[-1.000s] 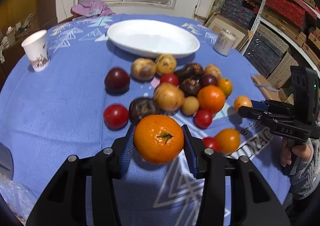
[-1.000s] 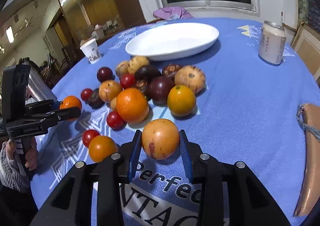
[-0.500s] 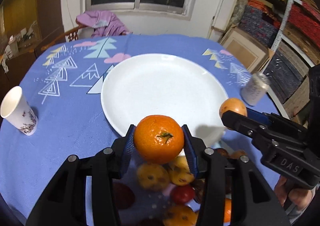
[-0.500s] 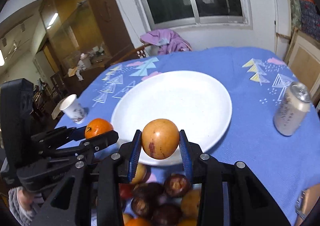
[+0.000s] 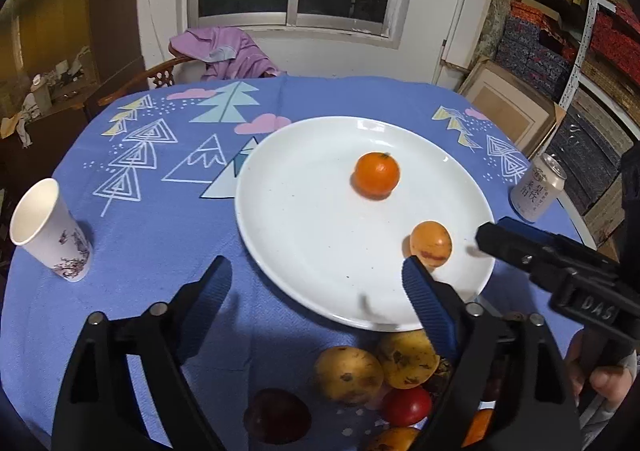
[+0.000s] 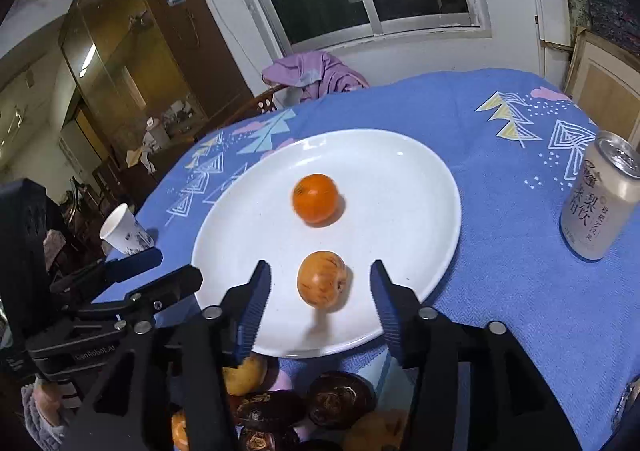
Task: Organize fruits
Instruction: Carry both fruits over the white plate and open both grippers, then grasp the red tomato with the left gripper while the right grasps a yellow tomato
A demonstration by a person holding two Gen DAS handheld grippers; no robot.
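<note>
On the plate, the orange sits at twelve o'clock of my left hand-held gripper and the yellow fruit lies free between my right hand-held gripper's opening jaws; the left's also spread, empty. The remaining pile lies at six o'clock, nearer my left; only the right view shows its dark fruits.

Two fruits (apart) on plate

White plate, orange tangerine, blue tablecloth patterned with trees.
</note>
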